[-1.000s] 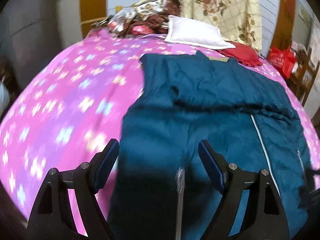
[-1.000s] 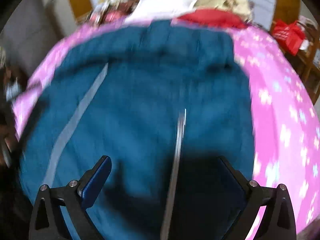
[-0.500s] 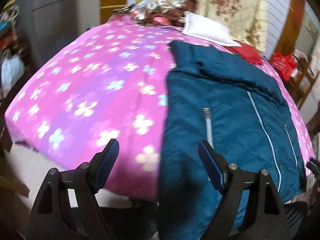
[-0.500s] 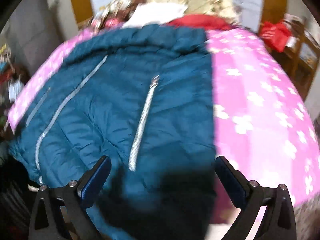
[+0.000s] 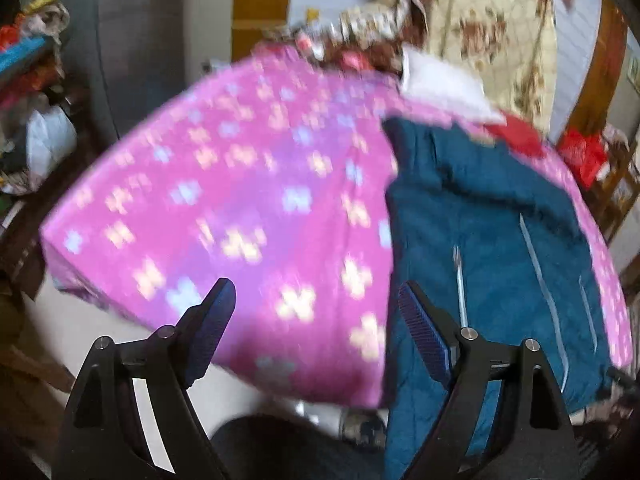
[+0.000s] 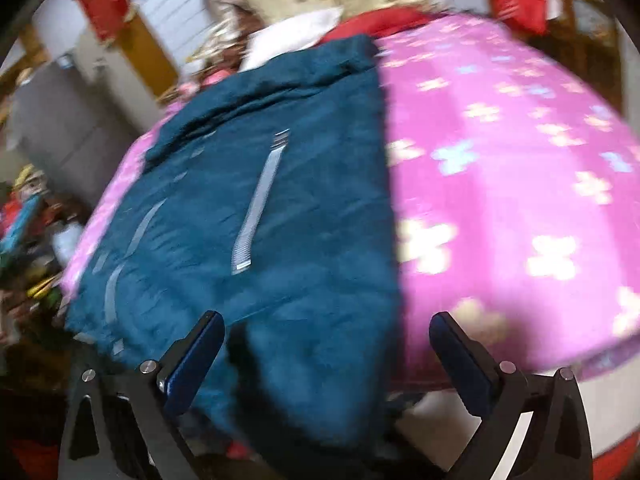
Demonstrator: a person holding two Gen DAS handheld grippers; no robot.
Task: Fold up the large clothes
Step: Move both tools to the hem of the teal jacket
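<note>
A dark teal quilted jacket (image 5: 492, 248) with silver zippers lies flat on a pink flowered bed (image 5: 240, 200), its lower hem hanging over the bed's near edge. My left gripper (image 5: 316, 320) is open over the bed's near edge, just left of the jacket's side, and holds nothing. In the right wrist view the same jacket (image 6: 260, 220) fills the left half and the pink bed (image 6: 520, 180) the right half. My right gripper (image 6: 326, 352) is open above the jacket's lower right part, with nothing between its fingers. Both views are motion-blurred.
A white pillow (image 5: 440, 88), a red cloth (image 5: 516, 136) and a heap of patterned bedding (image 5: 360, 40) lie at the bed's head. Cluttered shelves (image 5: 28, 80) stand left of the bed; wooden furniture with a red bag (image 5: 584, 156) stands on its right.
Both grippers drew back from over the jacket toward the bed's near edge. The left one shifted left off the jacket, the right one shifted right and rolled. Both stayed open.
</note>
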